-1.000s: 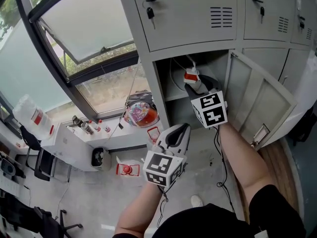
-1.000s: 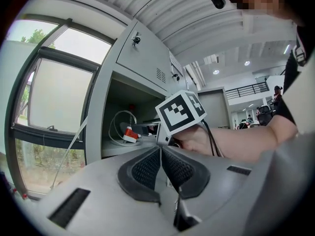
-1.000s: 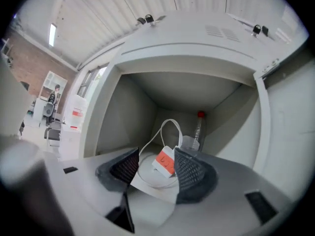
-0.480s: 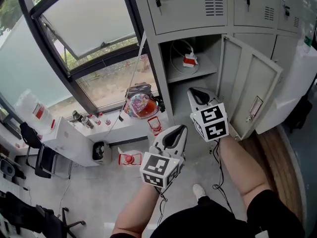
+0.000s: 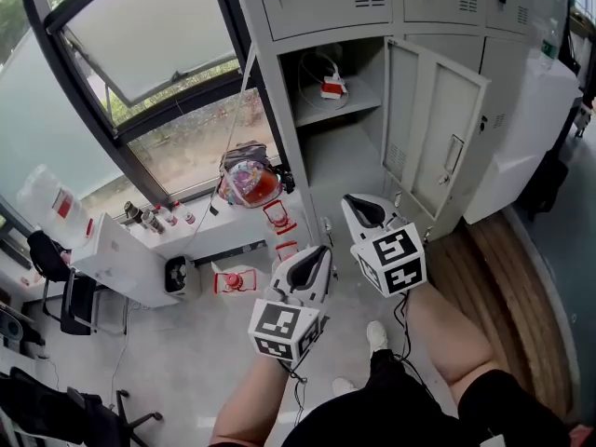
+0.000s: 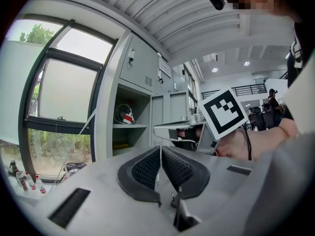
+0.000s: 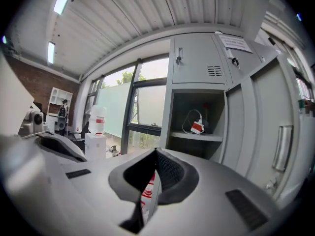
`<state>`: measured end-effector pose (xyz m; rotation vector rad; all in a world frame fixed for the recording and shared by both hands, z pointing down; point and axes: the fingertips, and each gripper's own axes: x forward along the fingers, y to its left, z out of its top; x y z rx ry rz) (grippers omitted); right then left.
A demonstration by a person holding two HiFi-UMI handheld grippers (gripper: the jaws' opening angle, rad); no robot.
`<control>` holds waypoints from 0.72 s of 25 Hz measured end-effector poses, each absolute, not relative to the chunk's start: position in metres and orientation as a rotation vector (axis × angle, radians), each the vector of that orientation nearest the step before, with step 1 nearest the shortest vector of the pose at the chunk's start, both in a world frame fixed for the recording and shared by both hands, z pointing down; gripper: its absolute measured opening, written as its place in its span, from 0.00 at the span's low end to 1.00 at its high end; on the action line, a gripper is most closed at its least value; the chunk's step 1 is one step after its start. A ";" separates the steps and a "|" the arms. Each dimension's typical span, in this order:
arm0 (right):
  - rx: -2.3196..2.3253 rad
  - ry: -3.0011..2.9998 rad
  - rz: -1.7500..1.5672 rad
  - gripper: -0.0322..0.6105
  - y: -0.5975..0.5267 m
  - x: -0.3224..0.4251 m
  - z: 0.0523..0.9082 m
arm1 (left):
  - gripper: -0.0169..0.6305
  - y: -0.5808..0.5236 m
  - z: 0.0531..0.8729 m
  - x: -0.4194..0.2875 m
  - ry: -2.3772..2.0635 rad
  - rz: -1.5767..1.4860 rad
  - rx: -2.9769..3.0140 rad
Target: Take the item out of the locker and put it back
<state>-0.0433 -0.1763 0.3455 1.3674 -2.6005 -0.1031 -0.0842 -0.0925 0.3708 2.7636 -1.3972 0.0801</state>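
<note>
Grey lockers by the window: one locker (image 5: 365,63) open, the item (image 5: 331,88) resting on its shelf.
Left hand-held gripper (image 5: 319,252) and right hand-held gripper (image 5: 361,209) hang clenched, empty, well apart from it; seemingly between steps, a grab needs parted jaws.

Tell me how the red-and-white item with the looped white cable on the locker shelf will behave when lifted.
The red-and-white item looks small and boxy, so it is probably light and rigid. Its white cable lies in loose loops, so it will likely flop and trail behind, and it may snag on the edge of the shelf.
</note>
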 end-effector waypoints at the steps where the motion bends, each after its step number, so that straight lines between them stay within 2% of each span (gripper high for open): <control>1: 1.364 -2.601 -0.086 0.13 -0.167 -0.041 0.351 | 0.06 -0.087 0.373 -0.084 -1.403 0.082 2.757; 10: 1.298 -2.642 0.030 0.13 -0.106 -0.012 0.379 | 0.06 -0.054 0.387 -0.064 -1.453 0.060 2.672; 18: 1.210 -2.682 0.082 0.13 -0.074 0.040 0.389 | 0.06 -0.035 0.396 -0.014 -1.513 0.055 2.602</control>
